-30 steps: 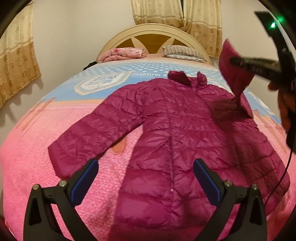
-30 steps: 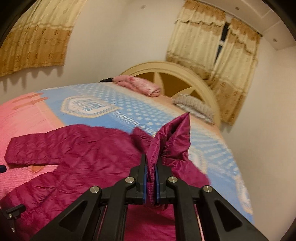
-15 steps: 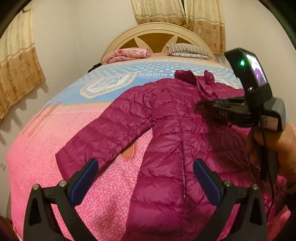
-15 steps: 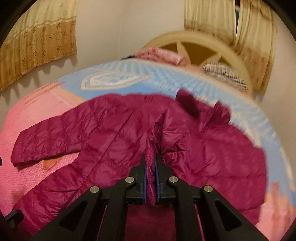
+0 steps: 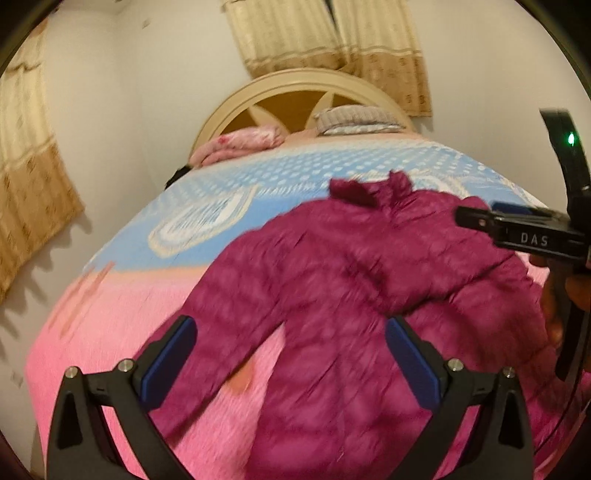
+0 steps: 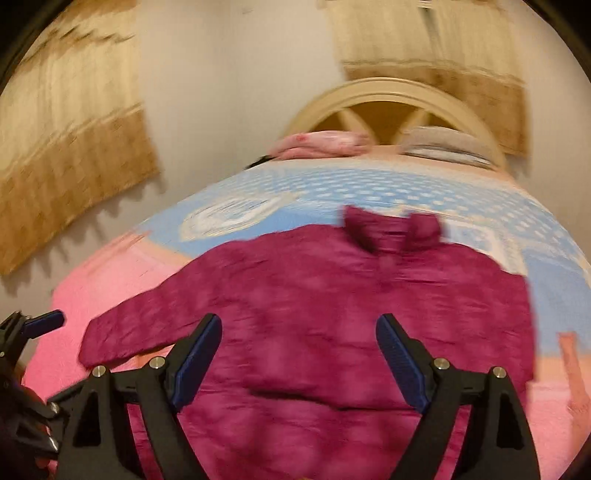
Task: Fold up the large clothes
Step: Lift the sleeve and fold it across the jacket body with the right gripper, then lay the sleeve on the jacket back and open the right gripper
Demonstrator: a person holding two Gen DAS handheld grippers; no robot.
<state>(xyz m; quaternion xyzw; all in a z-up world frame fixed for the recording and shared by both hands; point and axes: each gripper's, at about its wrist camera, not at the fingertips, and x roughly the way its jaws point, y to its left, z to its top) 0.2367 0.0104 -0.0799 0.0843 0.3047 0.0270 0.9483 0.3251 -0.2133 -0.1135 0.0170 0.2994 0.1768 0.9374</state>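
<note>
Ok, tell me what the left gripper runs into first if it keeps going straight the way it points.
Most likely the magenta puffer jacket spread on the bed: the left gripper, jaws open and empty, aims down at its body near the outstretched sleeve. Blur leaves the exact spot uncertain.

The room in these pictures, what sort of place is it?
Most likely a home bedroom: a bed with an arched headboard, pillows at its head, and curtains on the wall behind. A magenta puffer jacket lies spread on the bedspread.

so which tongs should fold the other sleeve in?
Left, probably. The left tongs are open over the still-spread sleeve of the jacket; the right tongs have just opened, empty.
</note>
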